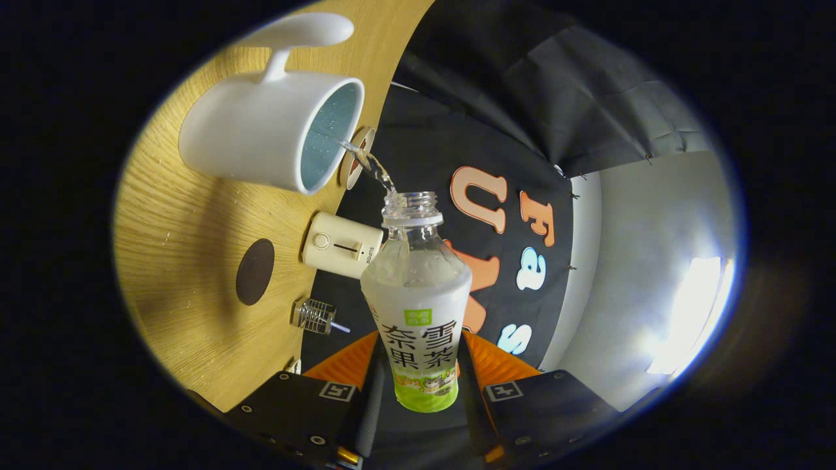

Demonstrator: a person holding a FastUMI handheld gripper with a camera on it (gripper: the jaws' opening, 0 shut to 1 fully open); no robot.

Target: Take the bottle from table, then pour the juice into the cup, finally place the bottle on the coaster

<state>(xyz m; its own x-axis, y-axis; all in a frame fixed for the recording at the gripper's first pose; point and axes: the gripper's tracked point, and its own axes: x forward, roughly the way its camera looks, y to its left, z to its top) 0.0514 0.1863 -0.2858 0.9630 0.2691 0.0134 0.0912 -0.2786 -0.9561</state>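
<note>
My gripper (418,385) is shut on a clear plastic bottle (418,307) with a white and green label, held between both fingers and tipped sideways. The bottle has no cap, and a thin stream of clear liquid (372,164) runs from its open neck into the white mug (264,134). The mug stands on the wooden table (176,261), its handle pointing away from the bottle, and its pale blue inside shows. A dark round coaster (255,271) lies flat on the table, apart from the mug and to the side of my fingers.
A cream box-shaped device (341,252) with a knob stands near the table's far edge, between mug and coaster. A small metal ribbed piece (316,316) stands close by. A round disc (356,156) leans behind the mug. Black cloth wall beyond.
</note>
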